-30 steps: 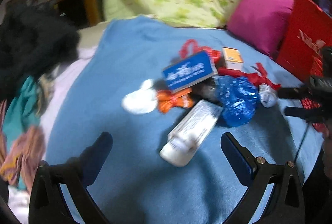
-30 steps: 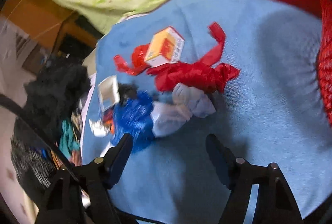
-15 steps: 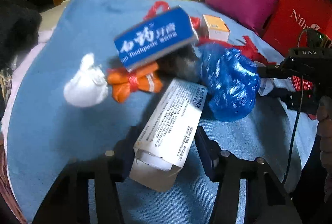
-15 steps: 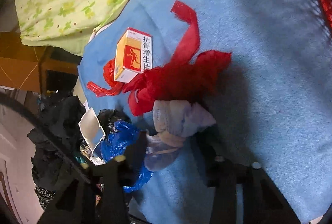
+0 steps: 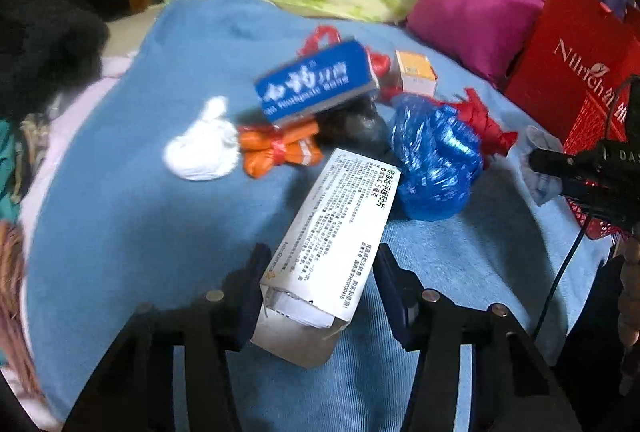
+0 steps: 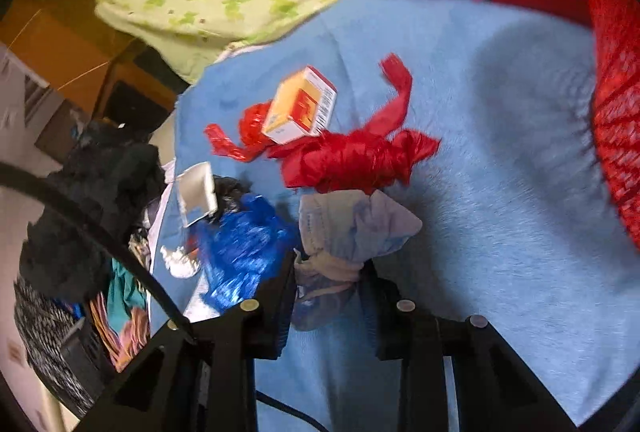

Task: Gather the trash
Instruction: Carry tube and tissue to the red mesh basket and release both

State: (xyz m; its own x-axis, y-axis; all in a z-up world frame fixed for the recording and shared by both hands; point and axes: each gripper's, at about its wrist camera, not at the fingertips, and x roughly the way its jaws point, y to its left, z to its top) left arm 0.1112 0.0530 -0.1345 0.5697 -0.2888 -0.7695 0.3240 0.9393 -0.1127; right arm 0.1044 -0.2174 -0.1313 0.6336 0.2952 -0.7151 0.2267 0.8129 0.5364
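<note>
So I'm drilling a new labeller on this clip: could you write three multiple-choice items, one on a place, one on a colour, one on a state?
1. The small orange-and-white carton lies on:
A. red crumpled plastic
B. the pink pillow
C. the floor

2. The long toothpaste box is:
A. green
B. blue
C. black

3. The left tool is:
A. open, empty
B. shut on the white printed carton
C. shut on the blue bag

Key:
A: the small orange-and-white carton rests on red crumpled plastic.
B: the long toothpaste box is blue with white lettering.
B: the left tool has the white printed carton clamped between its fingers.
</note>
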